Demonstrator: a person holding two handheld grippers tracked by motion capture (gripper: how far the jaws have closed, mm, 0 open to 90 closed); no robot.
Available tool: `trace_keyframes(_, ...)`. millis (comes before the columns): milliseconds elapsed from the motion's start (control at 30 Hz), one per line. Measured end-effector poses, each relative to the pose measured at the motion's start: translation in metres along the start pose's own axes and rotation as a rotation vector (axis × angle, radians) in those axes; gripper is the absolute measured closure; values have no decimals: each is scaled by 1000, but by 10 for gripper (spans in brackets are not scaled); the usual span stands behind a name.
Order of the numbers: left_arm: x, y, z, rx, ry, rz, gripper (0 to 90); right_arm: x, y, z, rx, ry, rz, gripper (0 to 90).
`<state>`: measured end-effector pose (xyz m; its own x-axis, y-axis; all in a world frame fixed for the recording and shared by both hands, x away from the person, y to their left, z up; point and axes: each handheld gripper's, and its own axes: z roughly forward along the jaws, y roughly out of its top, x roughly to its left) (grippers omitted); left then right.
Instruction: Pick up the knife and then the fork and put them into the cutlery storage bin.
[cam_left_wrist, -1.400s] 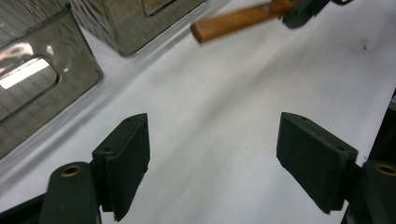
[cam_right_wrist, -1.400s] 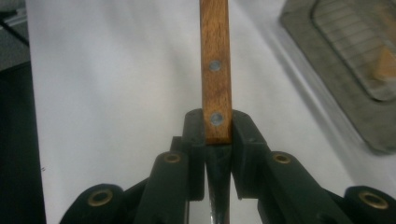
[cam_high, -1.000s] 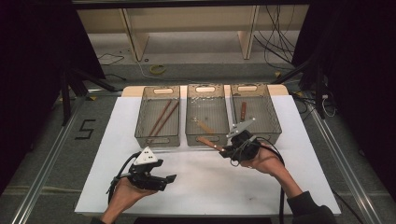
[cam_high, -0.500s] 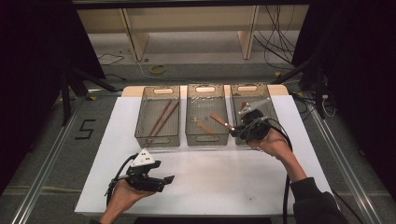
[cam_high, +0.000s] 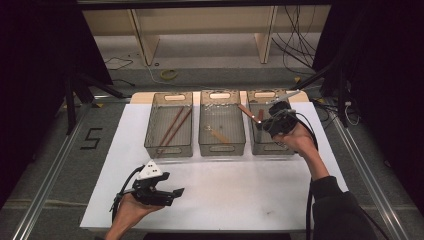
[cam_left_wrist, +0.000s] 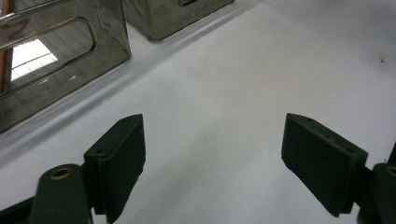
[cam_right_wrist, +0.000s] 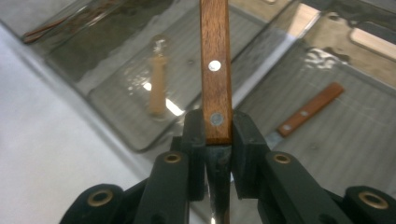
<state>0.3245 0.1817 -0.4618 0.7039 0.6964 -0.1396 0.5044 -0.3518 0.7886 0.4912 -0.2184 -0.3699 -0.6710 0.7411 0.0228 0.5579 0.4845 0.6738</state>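
Knife (cam_right_wrist: 215, 70) w/ wooden handle, clamped in right claw (cam_right_wrist: 217, 133) over bin (cam_high: 270, 145) at surface's far right edge; we see left claw (cam_left_wrist: 212, 163) wide, empty, near front edge.

This looked like a lab recording bay: a white-topped table (cam_high: 225, 195) stood between black curtains (cam_high: 35, 75), loose cables (cam_high: 295, 45) trailed over the floor, and a taped number 5 (cam_high: 91, 138) marked the station.

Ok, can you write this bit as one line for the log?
right gripper: shut on wooden-handled knife, above right bin | left gripper: open, over white table
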Motion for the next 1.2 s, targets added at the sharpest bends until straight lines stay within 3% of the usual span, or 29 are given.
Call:
trace_keyframes(467, 1, -2, -1, -10, 5, -3, 211, -39, 5, 10, 10, -89, 126, 782)
trace_keyframes(1200, 2, -4, -2, -11, 7, -5, 210, -59, 6, 31, 39, -142, 212, 781)
